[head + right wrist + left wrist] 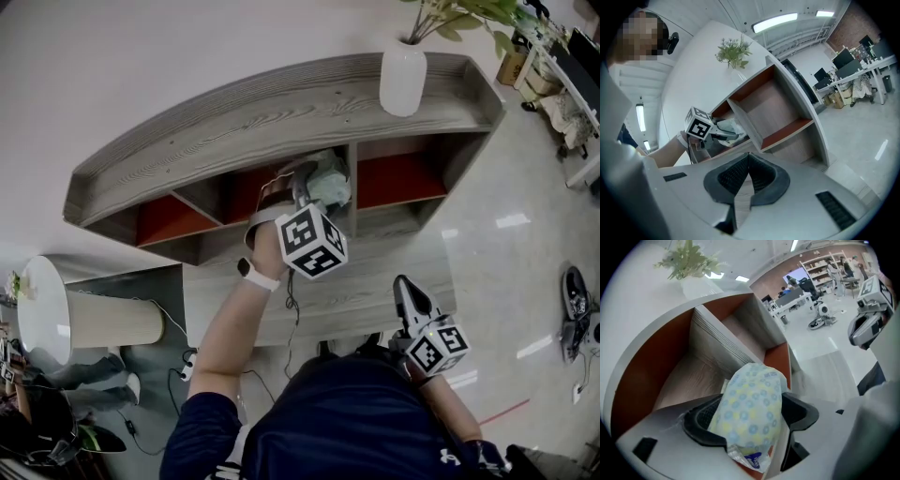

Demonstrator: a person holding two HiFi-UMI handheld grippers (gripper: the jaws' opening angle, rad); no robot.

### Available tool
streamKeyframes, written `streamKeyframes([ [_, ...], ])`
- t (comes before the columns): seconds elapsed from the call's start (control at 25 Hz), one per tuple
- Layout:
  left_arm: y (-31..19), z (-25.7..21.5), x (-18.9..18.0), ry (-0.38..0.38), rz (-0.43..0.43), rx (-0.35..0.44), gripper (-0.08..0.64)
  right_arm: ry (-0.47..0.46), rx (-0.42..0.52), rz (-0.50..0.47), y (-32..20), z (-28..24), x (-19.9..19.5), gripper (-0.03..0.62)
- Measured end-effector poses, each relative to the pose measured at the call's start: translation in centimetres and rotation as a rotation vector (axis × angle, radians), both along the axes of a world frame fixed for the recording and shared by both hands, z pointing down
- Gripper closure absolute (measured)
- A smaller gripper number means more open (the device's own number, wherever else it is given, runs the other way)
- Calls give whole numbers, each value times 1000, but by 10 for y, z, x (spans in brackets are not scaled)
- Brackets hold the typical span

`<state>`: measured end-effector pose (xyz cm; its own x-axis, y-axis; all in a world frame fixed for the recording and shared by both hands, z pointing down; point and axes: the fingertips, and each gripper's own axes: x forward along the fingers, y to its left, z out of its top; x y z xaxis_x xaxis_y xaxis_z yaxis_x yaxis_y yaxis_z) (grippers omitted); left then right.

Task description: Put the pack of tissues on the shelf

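Note:
The pack of tissues (750, 404), pale with blue and yellow dots, lies between the jaws of my left gripper (752, 401) at the front edge of a middle compartment of the wooden shelf (693, 376). The left pad stands off the pack with a gap showing, so this gripper is open. From the head view the left gripper (314, 180) reaches into the shelf (234, 122) with the pack (330, 184) at its tip. My right gripper (405, 291) hangs low near my body, shut and empty. In the right gripper view its pads (740, 171) meet, and the pack (727, 125) shows far off.
A white vase (403, 80) with a green plant stands on top of the shelf. A white lampshade (112, 321) sits low at the left. Shoes (574, 314) lie on the glossy floor at the right. Red-backed compartments (398, 178) flank the middle one.

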<state>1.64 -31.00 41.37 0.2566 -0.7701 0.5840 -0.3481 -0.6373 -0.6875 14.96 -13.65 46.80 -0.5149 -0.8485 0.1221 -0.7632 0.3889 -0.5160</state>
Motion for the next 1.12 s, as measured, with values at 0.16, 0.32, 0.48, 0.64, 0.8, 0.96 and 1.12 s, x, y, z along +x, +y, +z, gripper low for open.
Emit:
streamKeyframes([
  [0.16,-27,-8,-10,-72,-57,221,494,0,-14,5,1,3,-1,581],
  [0.32,-30,19,-13,-43,-61,70,352,-4,-16,9,1,4,-1,581],
  [0.48,-24,32,-13,-80,-38,-16,173,-10,-28,26,1,7,4,581],
  [0.64,-19,20,-5,-50,-7,19,93,-12,-28,22,0,7,2,581],
  [0.8,-7,4,-6,-13,-13,49,69,-16,-38,18,1,9,1,581],
  [0.96,-2,0,-8,-21,-3,75,67,-29,-45,17,0,11,0,581],
  [1.12,13,-7,-3,32,15,66,69,-28,-44,11,-1,11,-2,581],
])
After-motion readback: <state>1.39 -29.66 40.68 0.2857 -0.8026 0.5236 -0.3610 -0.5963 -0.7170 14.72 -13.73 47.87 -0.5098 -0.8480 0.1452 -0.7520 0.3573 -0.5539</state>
